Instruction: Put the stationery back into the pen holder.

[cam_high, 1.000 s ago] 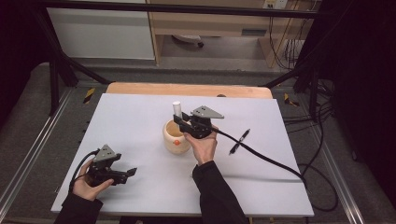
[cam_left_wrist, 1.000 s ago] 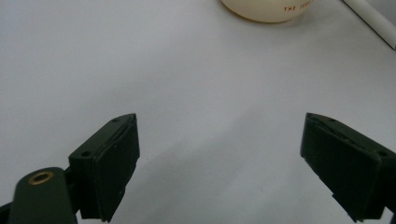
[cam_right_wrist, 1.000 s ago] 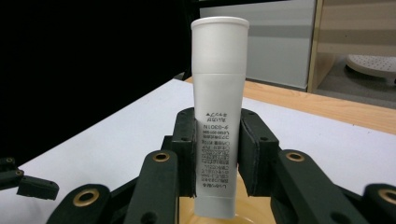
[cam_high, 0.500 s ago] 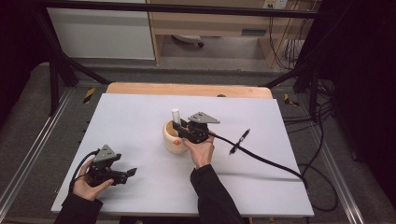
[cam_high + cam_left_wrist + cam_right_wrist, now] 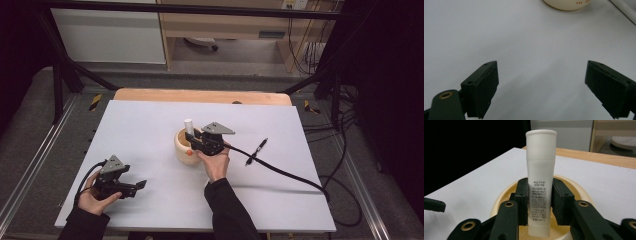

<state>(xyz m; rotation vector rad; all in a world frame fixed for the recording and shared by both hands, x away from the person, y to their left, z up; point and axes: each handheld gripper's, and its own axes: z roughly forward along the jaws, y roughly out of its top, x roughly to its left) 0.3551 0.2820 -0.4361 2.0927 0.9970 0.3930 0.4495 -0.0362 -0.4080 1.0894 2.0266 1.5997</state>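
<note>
everywhere white tabletop (image 5: 150,125), dim room; left gripper (image 5: 541,87) fingers spread, right gripper (image 5: 540,202) fingers perhaps barely pinching tube (image 5: 540,170)

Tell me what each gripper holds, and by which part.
The right gripper flanks the white tube's lower body, over the cup; its jaws just opened slightly. The left gripper holds nothing.

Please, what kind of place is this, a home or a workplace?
Most likely a lab or recording workshop: a white table inside a black metal frame, loose cables on the floor, and hand-held grippers, one at a cream cup.
</note>
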